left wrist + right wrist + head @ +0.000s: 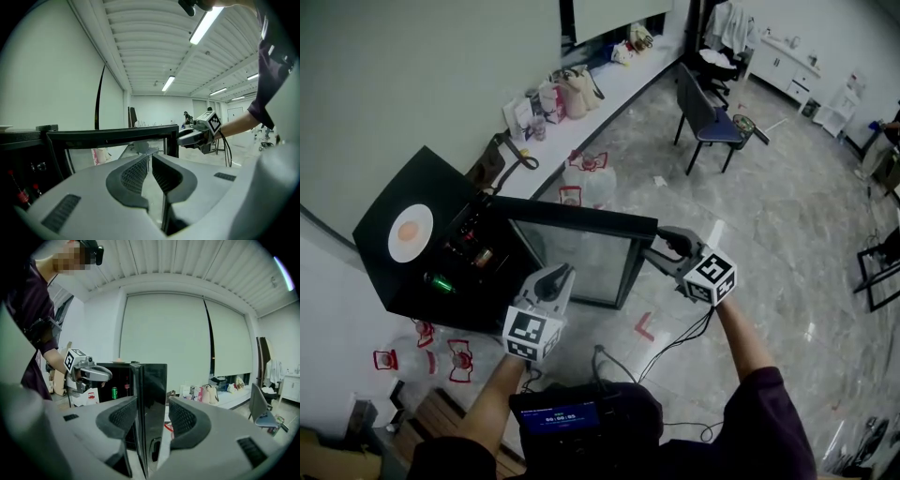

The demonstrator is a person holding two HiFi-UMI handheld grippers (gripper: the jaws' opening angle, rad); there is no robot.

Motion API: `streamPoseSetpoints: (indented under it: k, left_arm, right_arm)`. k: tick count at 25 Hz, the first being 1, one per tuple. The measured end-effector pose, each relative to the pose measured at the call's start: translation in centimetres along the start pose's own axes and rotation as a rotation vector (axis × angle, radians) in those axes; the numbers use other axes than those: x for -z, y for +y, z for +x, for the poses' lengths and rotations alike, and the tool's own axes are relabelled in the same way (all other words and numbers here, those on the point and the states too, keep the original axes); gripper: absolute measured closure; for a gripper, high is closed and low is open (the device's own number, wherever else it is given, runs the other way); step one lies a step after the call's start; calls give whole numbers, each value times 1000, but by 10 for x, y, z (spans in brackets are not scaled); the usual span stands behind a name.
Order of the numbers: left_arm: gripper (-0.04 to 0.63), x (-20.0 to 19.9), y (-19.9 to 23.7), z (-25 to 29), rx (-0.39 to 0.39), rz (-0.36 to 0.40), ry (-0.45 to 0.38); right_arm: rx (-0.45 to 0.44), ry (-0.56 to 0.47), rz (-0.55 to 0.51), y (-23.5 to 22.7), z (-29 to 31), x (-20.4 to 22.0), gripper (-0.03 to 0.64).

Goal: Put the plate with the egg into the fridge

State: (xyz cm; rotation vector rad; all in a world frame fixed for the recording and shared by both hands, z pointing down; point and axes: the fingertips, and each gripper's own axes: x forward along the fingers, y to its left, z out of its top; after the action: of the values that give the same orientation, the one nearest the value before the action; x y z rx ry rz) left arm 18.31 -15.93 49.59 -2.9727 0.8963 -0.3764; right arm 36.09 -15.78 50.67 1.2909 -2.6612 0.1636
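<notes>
Left gripper (557,277) jaws nearly together, empty, open air ahead. Right gripper (666,243) jaws clamp fridge door (581,214) free edge. One plate (410,232), one egg (408,229), far left of the left gripper's jaws.

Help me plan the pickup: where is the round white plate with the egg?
Head view, left side: the white plate with the egg sits on top of the black fridge, left of its open glass door.

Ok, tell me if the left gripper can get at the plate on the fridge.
Probably yes. The plate lies on the fridge top with nothing over it; the left gripper, empty, jaws together, is just at the fridge front. The right gripper holds the door, off to the side.
</notes>
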Motion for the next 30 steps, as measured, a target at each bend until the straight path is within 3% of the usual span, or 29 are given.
streamPoseSetpoints:
  k: [4,8,10,14,20,24,28,30]
  left_arm:
    - [560,-3,13,-9,-25,-21,-11]
    - [560,-2,24,-32,-56,-55,-11]
    - [560,-1,30,-47,-74,-56,-9]
    - [560,-1,56,-86,-133,-45,-4]
    - [586,5,126,-170,-301,-5,33]
    - [586,1,170,-221,-381,-3,29]
    - [586,-5,216,-260,-420,61,44]
    - [586,-10,242,-275,-434,101,53]
  right_arm:
    - [146,-84,61,9,-36,-6,425]
    - [239,-29,-35,60,-54,7,426]
    - [224,-1,-106,93,-42,10,426]
    - [109,25,-184,147,11,3,426]
    - [-52,-57,-309,203,109,-38,426]
    - [-122,-100,-325,238,169,-71,426]
    - [-103,-73,-262,259,220,-96,426]
    - [-17,-81,-403,268,241,-106,426]
